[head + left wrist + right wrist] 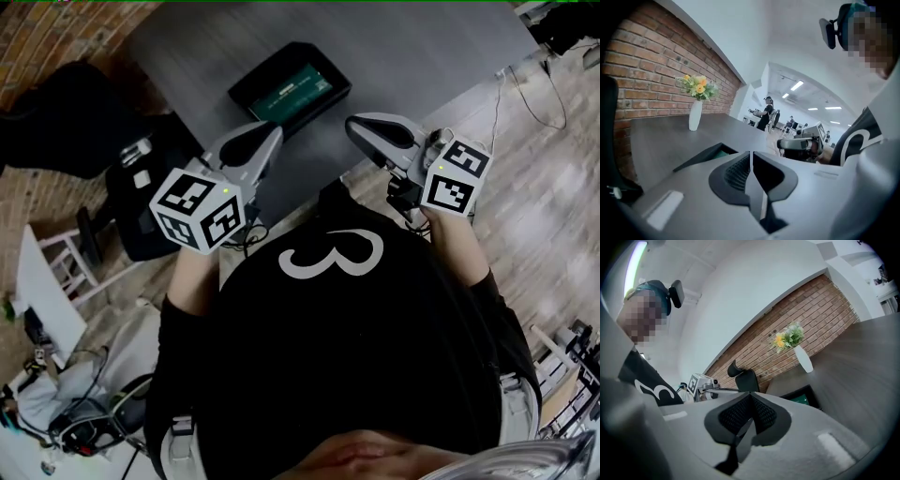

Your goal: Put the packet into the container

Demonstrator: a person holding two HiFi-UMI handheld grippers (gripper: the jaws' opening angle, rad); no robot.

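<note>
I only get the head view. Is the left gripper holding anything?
Observer: No. The left gripper view shows the left gripper with jaws together, nothing between them.
Operator: And the other one?
Observer: The right gripper is the same: jaws together, empty.
Operator: Is anything on the table past the box?
Observer: Yes, a white vase with yellow flowers stands upright there, in front of the brick wall.
</note>
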